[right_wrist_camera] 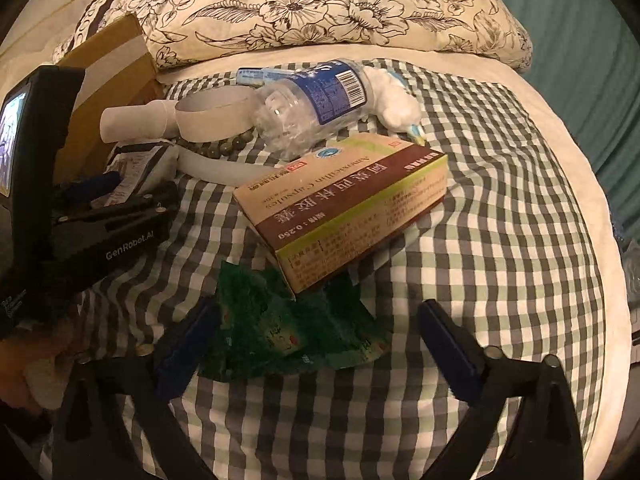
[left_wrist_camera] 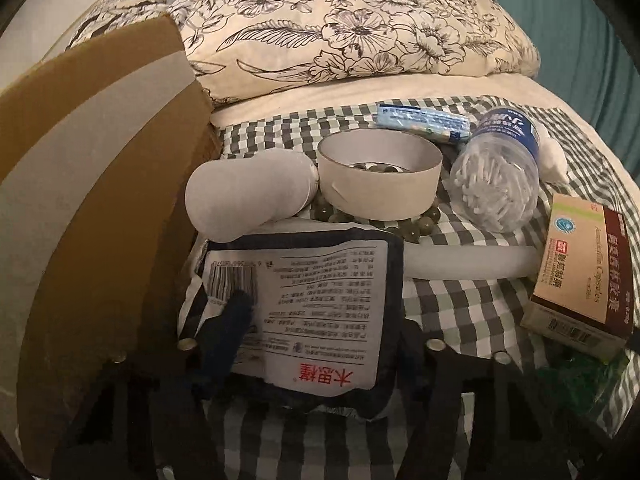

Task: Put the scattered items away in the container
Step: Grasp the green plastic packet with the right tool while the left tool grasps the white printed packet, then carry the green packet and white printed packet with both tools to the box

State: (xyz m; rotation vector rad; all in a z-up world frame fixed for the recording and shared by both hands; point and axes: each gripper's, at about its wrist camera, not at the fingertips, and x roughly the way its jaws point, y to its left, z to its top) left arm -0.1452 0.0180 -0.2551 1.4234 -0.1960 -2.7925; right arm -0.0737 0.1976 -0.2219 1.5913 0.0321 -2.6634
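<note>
A dark packet [left_wrist_camera: 304,300] with a white printed label lies on the checked cloth between the fingers of my left gripper [left_wrist_camera: 324,320]. The blue left pad [left_wrist_camera: 238,316] presses into the label, and the right finger sits hard against the packet's far edge. Several green sachets [right_wrist_camera: 288,328] lie between the fingers of my right gripper [right_wrist_camera: 320,340], which stands open with its right pad clear of them. A medicine box [right_wrist_camera: 344,204] leans over the sachets' far side. The cardboard box [left_wrist_camera: 100,160] stands open at the left.
Beyond the packet lie a white roll [left_wrist_camera: 252,188], a tape ring [left_wrist_camera: 380,176] on a bead bracelet [left_wrist_camera: 424,224], a bottle of cotton swabs [left_wrist_camera: 496,172], a white tube [left_wrist_camera: 468,262] and a blue packet [left_wrist_camera: 424,122]. A floral pillow [left_wrist_camera: 352,28] lies behind.
</note>
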